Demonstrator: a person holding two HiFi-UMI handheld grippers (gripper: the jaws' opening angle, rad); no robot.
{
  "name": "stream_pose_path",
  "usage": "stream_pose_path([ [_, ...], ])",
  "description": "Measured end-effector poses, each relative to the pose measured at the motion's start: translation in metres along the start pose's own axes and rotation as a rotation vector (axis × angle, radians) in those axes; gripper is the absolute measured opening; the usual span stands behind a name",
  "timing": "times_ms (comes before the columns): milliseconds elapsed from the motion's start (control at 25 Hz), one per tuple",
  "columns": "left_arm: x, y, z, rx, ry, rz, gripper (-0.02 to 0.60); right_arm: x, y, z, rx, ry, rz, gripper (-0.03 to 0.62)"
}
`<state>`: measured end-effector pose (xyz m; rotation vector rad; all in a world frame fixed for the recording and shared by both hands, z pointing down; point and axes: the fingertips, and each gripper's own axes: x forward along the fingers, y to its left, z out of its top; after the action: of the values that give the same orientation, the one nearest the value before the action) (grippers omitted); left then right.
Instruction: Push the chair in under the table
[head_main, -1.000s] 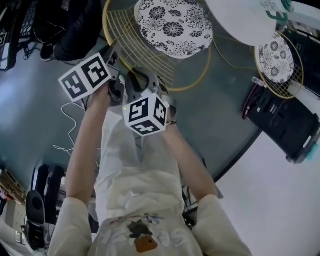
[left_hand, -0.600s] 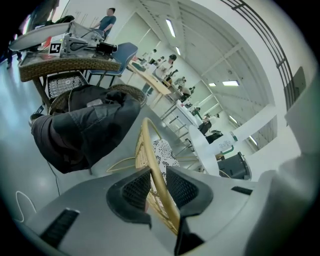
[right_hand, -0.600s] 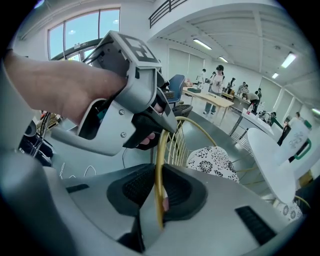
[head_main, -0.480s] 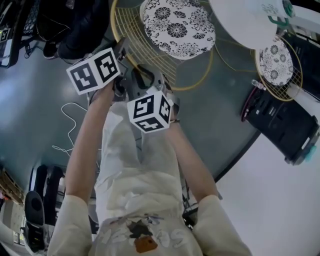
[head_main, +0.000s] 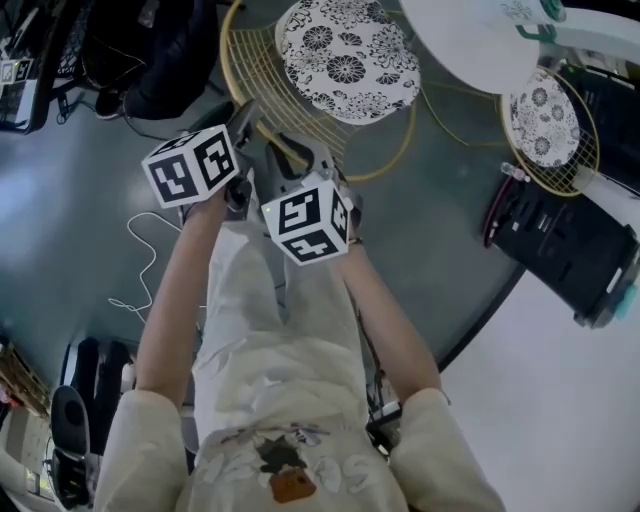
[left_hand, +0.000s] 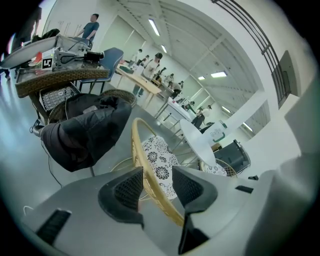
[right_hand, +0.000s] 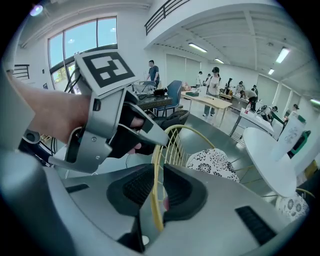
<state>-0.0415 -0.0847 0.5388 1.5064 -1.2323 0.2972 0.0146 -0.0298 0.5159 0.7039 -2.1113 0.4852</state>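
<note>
At twelve o'clock from the person stands the chair (head_main: 290, 95), its gold wire back nearest them and its patterned cushion (head_main: 345, 55) reaching toward the white round table (head_main: 470, 40) at one o'clock. In the head view the cushion's far edge only just meets the tabletop's edge, so I judge that most of the push is yet to be done.

The right gripper (right_hand: 156, 189) is clamped on the back rim (left_hand: 137, 145), with the thin gold wire pinched between its pads. The left gripper (left_hand: 156, 186) sits just beside it at ten o'clock. Its jaws have just been opening; the rim runs through the gap, but the pads do not squeeze it. Only one grip holds the chair now.

To push well, the left gripper should close on the rim again or brace against it, so that force comes from both sides and the chair does not swing round. Drive level toward one o'clock rather than downward; the back is light wire and could tip or twist in the pads. Go slowly so the seat slides squarely beneath the top.

Farther out, a black jacket (head_main: 160, 50) lies at eleven o'clock, a white cable (head_main: 140, 260) at eight, a second chair (head_main: 545, 125) at two, and a black case (head_main: 560, 240) at three.
</note>
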Motion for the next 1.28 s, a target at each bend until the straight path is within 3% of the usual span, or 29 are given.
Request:
stream_pose_path([
  [280,-0.053,-0.029,-0.007,0.025,-0.074,0.009,0.163,-0.054,0.006,0.013,0.070,-0.061,-0.003,0.055],
  [440,-0.092,-0.066,-0.015,0.042,-0.089,-0.041,0.160,-0.092,0.008,0.022,0.082,-0.100,-0.024,0.042],
  [600,-0.133,-0.095,-0.029,0.128,-0.089,-0.024,0.095,-0.128,0.014,0.032,0.104,-0.138,-0.029,0.025],
  [720,-0.158,-0.112,-0.028,0.137,-0.132,-0.014,0.031,-0.147,0.021,0.039,0.123,-0.157,-0.020,0.023],
  [880,-0.186,-0.134,-0.030,0.144,-0.158,-0.014,0.009,-0.175,0.030,0.058,0.137,-0.192,0.000,0.020],
  [1280,-0.258,-0.194,-0.027,0.330,-0.186,-0.059,0.009,-0.255,0.058,0.101,0.107,-0.314,0.038,0.020],
])
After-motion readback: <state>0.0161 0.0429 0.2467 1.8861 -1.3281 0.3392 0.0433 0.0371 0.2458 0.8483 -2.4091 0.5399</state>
